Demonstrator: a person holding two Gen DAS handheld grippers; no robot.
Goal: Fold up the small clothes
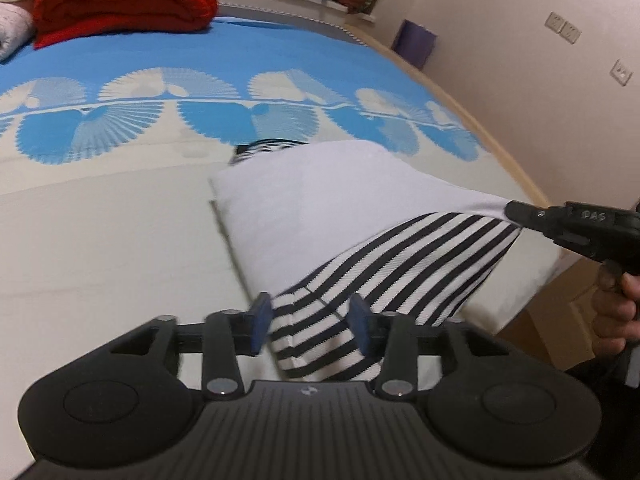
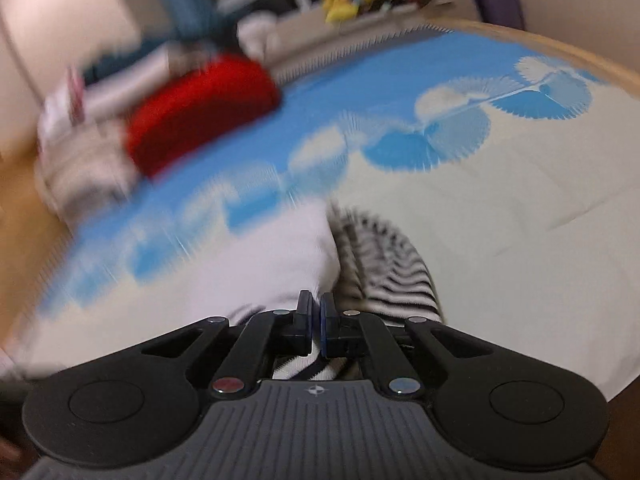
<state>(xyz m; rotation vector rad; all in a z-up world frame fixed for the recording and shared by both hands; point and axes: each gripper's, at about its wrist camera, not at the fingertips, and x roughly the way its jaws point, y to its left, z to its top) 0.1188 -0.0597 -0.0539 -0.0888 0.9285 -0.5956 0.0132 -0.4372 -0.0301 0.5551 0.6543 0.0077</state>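
striped garment (image 1: 392,264) on the bed (image 1: 100,248) looks mid-fold: right gripper (image 2: 316,316) pinches its edge, lifting; left gripper (image 1: 308,322) jaws straddle the hem, unclamped.

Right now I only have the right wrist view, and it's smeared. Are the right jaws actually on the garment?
Observer: Yes. In the left wrist view the right gripper is shut on the white edge of the garment, which is drawn to a taut point there.
Operator: And the left gripper?
Observer: The left gripper is open. The striped part runs between its pads, and I see no clear pinch.
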